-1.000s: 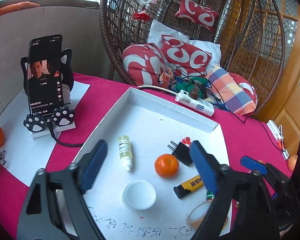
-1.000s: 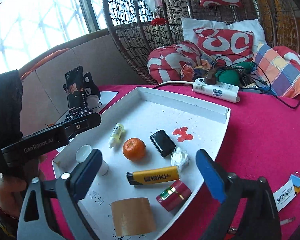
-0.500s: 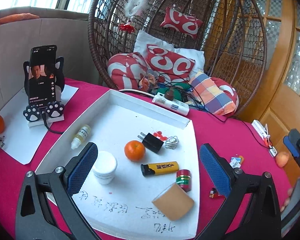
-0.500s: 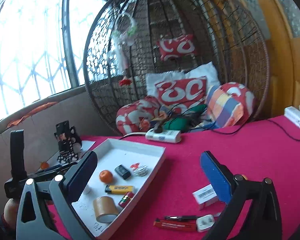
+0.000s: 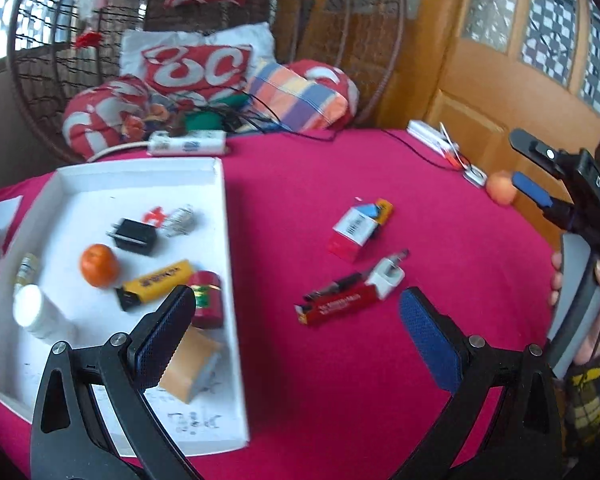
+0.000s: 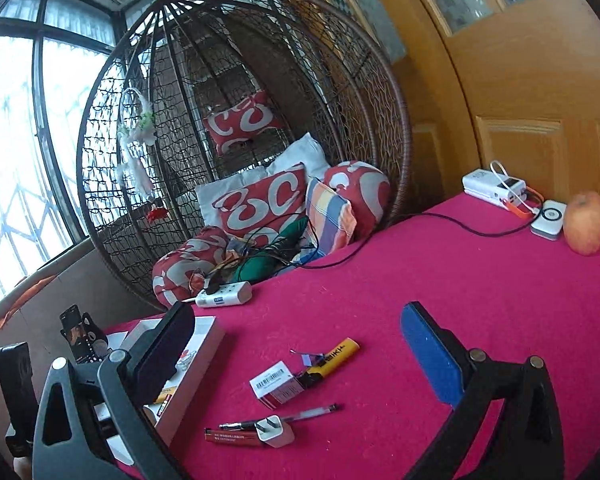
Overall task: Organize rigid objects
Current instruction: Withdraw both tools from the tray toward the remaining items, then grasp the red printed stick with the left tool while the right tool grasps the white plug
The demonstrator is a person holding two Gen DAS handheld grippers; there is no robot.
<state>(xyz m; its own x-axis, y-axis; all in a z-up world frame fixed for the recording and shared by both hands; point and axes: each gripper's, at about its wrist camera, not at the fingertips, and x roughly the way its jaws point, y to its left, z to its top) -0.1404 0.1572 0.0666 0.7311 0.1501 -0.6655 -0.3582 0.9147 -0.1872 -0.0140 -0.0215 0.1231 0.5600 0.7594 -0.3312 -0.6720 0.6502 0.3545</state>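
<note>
On the left, the white tray (image 5: pixel 224 240) already held an orange (image 5: pixel 99 265), a black plug (image 5: pixel 134 237), a yellow lighter (image 5: pixel 156 285), a small red tin (image 5: pixel 207 299), a white bottle (image 5: pixel 40 314) and a roll of tape (image 5: pixel 190 368). The left gripper (image 5: pixel 296 332) was wide open and held nothing, its jaws having just been opening, and the flat red box (image 5: pixel 342 305) lay loose on the pink cloth (image 5: pixel 440 240) just ahead between its fingers, long axis slanting up to the right. The right gripper (image 6: pixel 296 354) was open and empty too, further off, so the left hand seemed the nearer one.
</note>
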